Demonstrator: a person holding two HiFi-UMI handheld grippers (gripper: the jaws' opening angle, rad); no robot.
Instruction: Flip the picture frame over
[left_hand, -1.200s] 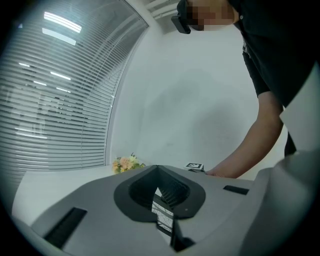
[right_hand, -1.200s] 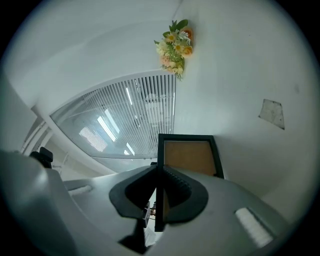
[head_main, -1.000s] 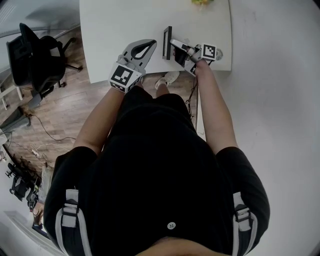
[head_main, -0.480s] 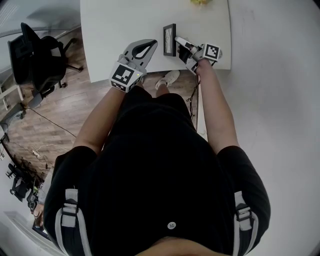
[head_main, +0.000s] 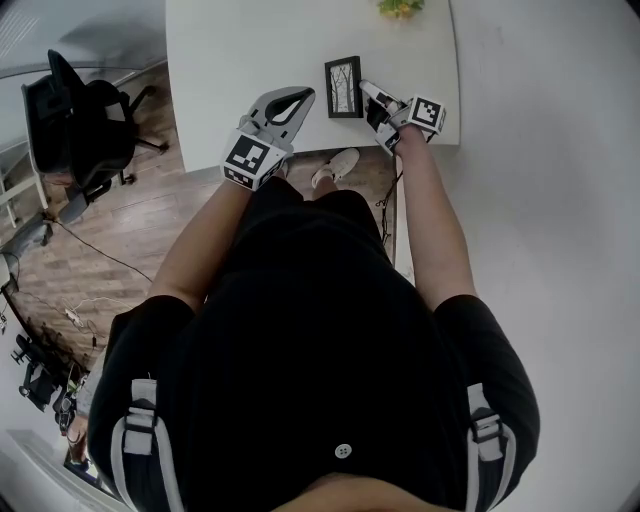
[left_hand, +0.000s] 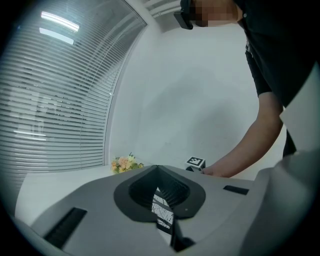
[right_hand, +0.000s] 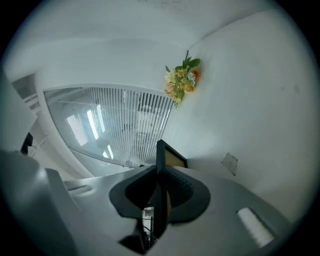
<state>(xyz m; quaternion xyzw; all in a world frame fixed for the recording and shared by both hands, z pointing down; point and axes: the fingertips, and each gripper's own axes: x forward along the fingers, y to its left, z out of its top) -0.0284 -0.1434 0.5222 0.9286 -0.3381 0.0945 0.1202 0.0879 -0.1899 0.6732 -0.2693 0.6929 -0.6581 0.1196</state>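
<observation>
A black picture frame (head_main: 343, 87) with a branch drawing sits near the front of the white table (head_main: 250, 50), picture side facing up at the head camera. My right gripper (head_main: 368, 92) is shut on its right edge. In the right gripper view the frame (right_hand: 160, 150) runs edge-on between the jaws of the right gripper (right_hand: 160, 172). My left gripper (head_main: 303, 93) hovers just left of the frame, shut with nothing in it. In the left gripper view the frame's drawing (left_hand: 162, 212) shows beyond the closed tips of the left gripper (left_hand: 156, 167).
A small bunch of flowers (head_main: 400, 6) lies at the table's far edge, also in the left gripper view as flowers (left_hand: 125, 163). A black office chair (head_main: 80, 120) stands on the wooden floor to the left. The white wall runs along the table's right side.
The frame stood on edge a second ago; now it has tipped over with the drawing facing up. The right gripper rolled and shifted with it. The left gripper stayed where it was.
</observation>
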